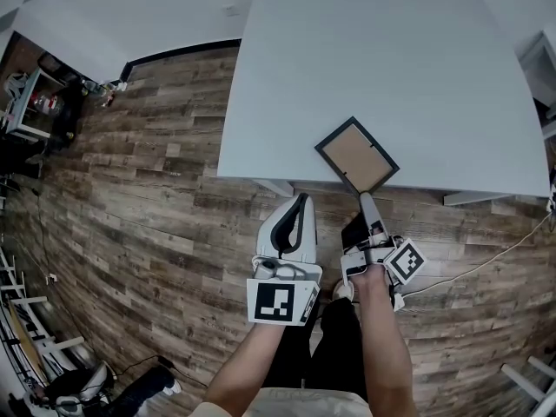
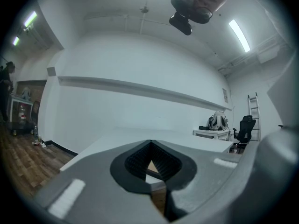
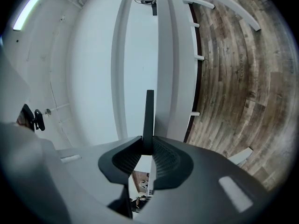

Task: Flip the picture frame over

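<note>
The right gripper (image 1: 364, 198) is clamped on the near corner of the picture frame (image 1: 357, 154). The left gripper (image 1: 301, 200) is closed and empty. The frame is seen lying flat on the table (image 1: 391, 59), so the flip is judged not yet made.

One picture frame (image 1: 357, 155). One white table (image 1: 373, 59). Two grippers, both mine: left gripper (image 1: 303, 199), right gripper (image 1: 364, 198). Two marker cubes: left cube (image 1: 280, 302), right cube (image 1: 405, 261). Two forearms of mine: left forearm (image 1: 252, 363), right forearm (image 1: 387, 346). Two table supports I can see under the near edge: left support (image 1: 276, 187), right support (image 1: 469, 198). Three ceiling light strips (image 2: 239, 35) in my left gripper view. One ladder (image 2: 252, 107). One office chair (image 2: 244, 127). One floor cable (image 1: 486, 263).
</note>
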`<act>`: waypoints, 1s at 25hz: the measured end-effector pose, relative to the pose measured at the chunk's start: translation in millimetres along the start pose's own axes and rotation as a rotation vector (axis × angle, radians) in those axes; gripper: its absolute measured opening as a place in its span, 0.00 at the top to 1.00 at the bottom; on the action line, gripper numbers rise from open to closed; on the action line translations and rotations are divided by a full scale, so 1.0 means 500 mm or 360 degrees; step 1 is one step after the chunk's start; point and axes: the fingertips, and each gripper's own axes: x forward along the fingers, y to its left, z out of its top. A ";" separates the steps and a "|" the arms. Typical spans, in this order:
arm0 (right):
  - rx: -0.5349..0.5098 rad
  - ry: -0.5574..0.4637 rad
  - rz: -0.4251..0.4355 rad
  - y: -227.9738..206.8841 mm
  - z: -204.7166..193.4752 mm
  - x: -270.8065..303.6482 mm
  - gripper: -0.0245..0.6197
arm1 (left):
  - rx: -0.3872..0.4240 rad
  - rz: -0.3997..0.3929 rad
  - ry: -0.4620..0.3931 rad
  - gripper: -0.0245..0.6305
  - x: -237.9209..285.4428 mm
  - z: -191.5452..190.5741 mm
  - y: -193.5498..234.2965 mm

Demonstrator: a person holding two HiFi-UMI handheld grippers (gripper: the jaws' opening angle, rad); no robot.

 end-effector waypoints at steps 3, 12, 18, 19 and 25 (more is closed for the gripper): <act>0.0015 -0.0013 -0.0006 0.002 0.000 -0.004 0.82 | -0.0002 0.0002 -0.0005 0.96 0.003 0.003 0.003; -0.0002 -0.0032 0.0034 0.057 0.024 -0.004 0.82 | -0.0003 0.0024 -0.0075 0.96 0.016 0.064 0.002; -0.0095 -0.0045 0.0064 0.113 0.064 0.004 0.82 | 0.0030 0.0027 -0.0104 0.96 0.020 0.103 0.003; -0.0112 -0.0047 0.0063 0.121 0.069 0.005 0.82 | 0.0031 0.0031 -0.0108 0.96 0.020 0.109 0.005; -0.0332 -0.0042 0.0068 0.192 0.103 0.003 0.82 | 0.0044 0.0035 -0.0141 0.96 0.010 0.146 0.004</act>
